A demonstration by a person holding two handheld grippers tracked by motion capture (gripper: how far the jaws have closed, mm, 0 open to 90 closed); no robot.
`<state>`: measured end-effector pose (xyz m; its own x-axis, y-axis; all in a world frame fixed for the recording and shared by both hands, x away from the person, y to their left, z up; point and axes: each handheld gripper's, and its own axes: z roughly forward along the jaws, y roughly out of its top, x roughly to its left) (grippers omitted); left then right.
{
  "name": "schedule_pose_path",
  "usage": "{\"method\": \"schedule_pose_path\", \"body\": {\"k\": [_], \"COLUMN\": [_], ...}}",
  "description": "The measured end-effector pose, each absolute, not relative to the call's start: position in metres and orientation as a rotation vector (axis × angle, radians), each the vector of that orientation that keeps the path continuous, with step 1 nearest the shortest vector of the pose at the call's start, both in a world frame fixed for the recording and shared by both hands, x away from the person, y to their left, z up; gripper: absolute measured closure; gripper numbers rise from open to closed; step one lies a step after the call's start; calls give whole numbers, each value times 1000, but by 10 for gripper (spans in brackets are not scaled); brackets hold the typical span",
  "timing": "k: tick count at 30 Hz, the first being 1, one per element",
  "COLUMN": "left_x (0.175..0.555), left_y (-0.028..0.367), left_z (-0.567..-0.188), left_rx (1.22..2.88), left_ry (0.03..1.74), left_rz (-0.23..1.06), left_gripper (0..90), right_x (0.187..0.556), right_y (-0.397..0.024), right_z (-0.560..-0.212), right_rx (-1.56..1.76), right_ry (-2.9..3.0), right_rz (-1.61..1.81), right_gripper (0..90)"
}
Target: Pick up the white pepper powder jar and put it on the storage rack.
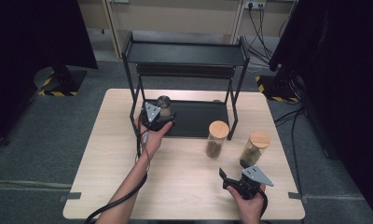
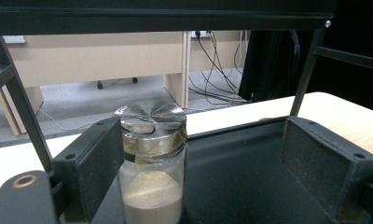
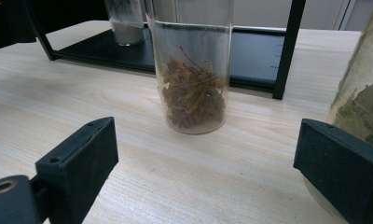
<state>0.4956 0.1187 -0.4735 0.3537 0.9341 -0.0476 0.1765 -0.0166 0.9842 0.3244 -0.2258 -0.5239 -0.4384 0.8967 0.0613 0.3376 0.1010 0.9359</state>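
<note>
The left hand-held gripper (image 2: 184, 168), jaws released, is flanking the powder jar (image 2: 152, 163) standing on the rack's lower shelf (image 2: 250, 177), while the right hand-held gripper (image 3: 208, 172) is waiting open.

Lighting even and moderate overhead on the table (image 1: 184, 182), room corners falling to black; soft short shadows, glare on the glass jar lid (image 2: 151, 122), slightly soft focus, nearest edges blurred.

Two black claws (image 1: 162, 112) (image 1: 229, 179), grey three-cornered top plates, black trailing cables, seemingly brass-ringed screw holes; forearms bare.
</note>
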Motion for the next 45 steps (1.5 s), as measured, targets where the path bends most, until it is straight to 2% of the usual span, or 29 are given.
{"method": "schedule_pose_path", "body": {"k": [45], "left_x": [429], "left_y": [121], "left_z": [-474], "left_rx": [1509], "left_ry": [970], "left_rz": [792], "left_gripper": [132], "right_x": [324], "right_y": [-225], "right_z": [-524], "right_rx": [1204], "right_ry": [1838], "right_rz": [1329], "right_gripper": [65]}}
